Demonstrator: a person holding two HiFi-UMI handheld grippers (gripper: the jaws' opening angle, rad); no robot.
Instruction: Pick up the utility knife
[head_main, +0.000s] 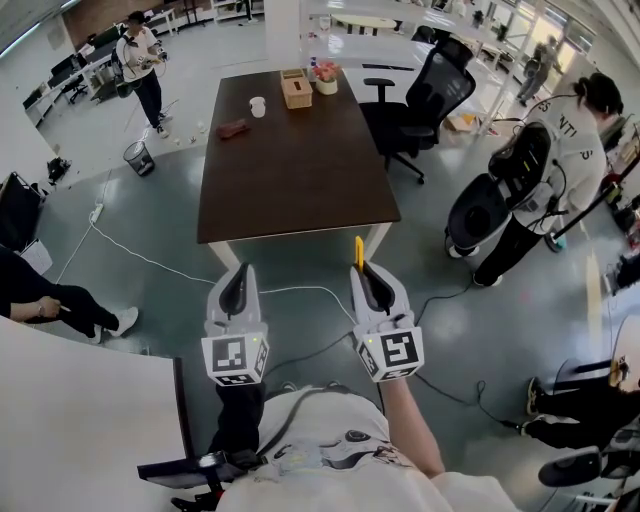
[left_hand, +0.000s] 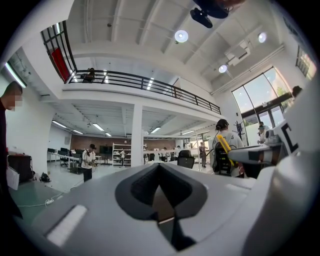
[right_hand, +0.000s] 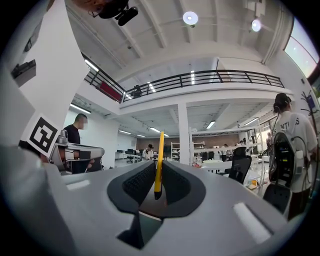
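While both grippers sit off the near edge of the brown table (head_main: 300, 160), right gripper (head_main: 362, 268) jaws clamp the yellow utility knife (right_hand: 159, 162), blade end sticking up past them, and left gripper (head_main: 240, 272) jaws are pressed together, empty.

white shirt (head_main: 572, 135): dark capitals across the back, "nti" legible, the rest lost in folds and straps
left cube (head_main: 235, 358): black-and-white square marker, no letters or numbers
right cube (head_main: 392, 352): another square marker, a different pattern, no letters
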